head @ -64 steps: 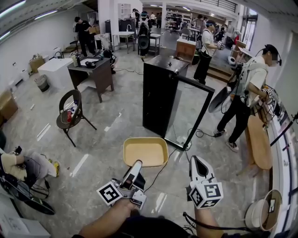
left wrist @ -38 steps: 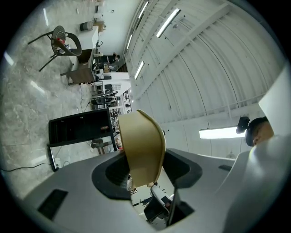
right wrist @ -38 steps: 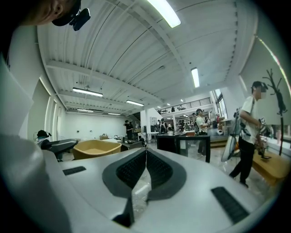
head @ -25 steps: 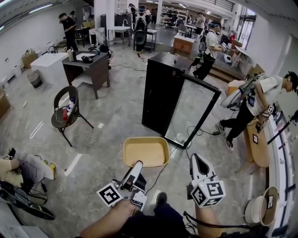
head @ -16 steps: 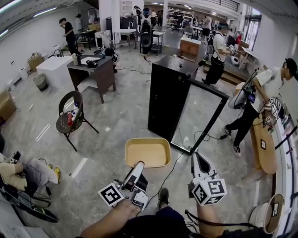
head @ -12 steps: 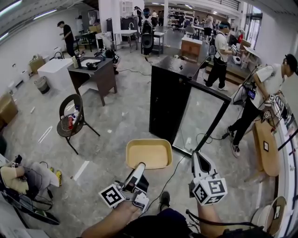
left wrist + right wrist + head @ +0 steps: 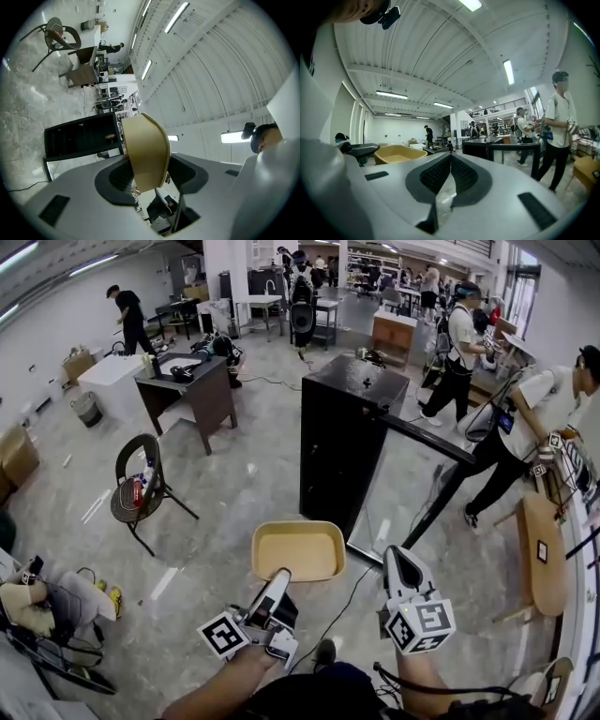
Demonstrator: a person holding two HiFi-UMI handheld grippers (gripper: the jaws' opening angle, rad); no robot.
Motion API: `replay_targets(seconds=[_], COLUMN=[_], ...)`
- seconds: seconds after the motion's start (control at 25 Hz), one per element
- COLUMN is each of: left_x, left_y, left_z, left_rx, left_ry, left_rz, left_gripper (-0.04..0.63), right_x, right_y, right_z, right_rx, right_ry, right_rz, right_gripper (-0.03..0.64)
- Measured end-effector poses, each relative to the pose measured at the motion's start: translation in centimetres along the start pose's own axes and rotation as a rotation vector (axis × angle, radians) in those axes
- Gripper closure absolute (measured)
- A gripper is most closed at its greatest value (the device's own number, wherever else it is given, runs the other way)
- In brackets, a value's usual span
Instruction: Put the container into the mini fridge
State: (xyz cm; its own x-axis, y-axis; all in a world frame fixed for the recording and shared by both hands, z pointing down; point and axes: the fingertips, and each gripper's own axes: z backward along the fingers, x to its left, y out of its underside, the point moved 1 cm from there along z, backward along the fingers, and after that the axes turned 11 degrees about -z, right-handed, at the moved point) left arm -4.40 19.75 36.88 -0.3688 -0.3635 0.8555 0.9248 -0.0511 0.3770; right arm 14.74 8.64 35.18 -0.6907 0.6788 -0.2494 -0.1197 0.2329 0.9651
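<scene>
**Tan container held out short of the open mini fridge**

The left gripper [image 7: 278, 576] pinched the near rim of the container [image 7: 295, 551], a shallow, smooth tan tub with rounded corners. It was empty and sat above the floor at lower centre of the head view. At lower right, the right gripper [image 7: 401, 564] had its ribbed black jaws pressed together on nothing. The mini fridge [image 7: 339, 437], a boxy matte-black cabinet just above centre, stood with its glass door [image 7: 412, 488] swung wide to the right. A one-sided pinch on a thin wall would probably let the tub tip. It should be kept level, brought round the door's edge and set on a shelf before the jaws let go.
</scene>
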Motion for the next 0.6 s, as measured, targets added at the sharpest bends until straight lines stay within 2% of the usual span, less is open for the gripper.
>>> replay_targets(seconds=[0.6], left_x=[2.1], left_y=[2.1], left_z=[-10.2], left_rx=[-0.025], left_ry=[-0.034], left_rz=[-0.031], left_gripper=[0.364], right_x=[-8.8], right_y=[-2.1], right_z=[-6.4], right_rx=[0.033], right_ry=[-0.043], right_rz=[-0.036], right_gripper=[0.598])
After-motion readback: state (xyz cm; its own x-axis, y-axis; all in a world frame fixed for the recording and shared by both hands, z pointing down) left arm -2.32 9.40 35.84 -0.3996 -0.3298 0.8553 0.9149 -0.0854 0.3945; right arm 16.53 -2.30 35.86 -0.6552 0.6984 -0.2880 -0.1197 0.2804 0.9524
